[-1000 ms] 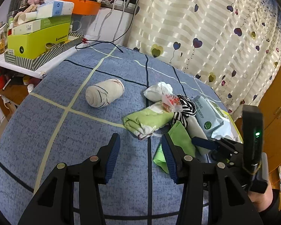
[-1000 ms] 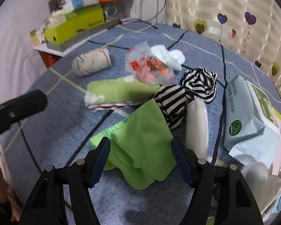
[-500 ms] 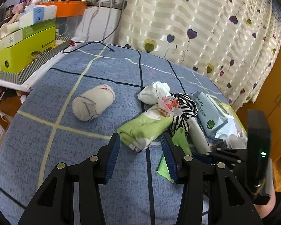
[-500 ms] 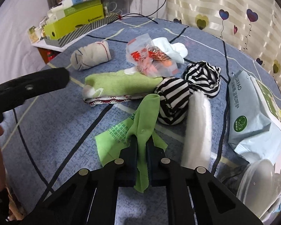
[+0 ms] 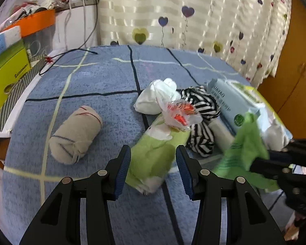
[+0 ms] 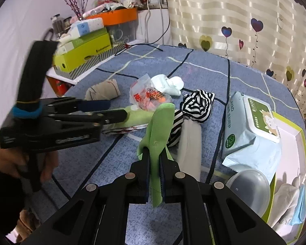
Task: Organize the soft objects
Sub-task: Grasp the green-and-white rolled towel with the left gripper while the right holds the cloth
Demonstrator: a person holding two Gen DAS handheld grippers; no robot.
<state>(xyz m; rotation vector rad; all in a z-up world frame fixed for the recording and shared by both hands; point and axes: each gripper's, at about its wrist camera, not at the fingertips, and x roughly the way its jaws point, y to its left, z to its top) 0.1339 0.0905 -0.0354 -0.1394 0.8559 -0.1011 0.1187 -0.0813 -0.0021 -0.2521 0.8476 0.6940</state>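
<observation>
Green cloth (image 6: 160, 126) is clamped in right gripper (image 6: 154, 161), lifted off bed (image 5: 104, 85) | left gripper (image 5: 153, 163) spread around green roll (image 5: 155, 153) (untouched) | close fingers mid-roll, squarely.

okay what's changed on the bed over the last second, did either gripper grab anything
The right gripper closed on the green cloth and lifted it off the blue bedspread. The left gripper, still open, advanced to straddle the light green towel roll. The beige roll and wipes pack stayed put.
</observation>
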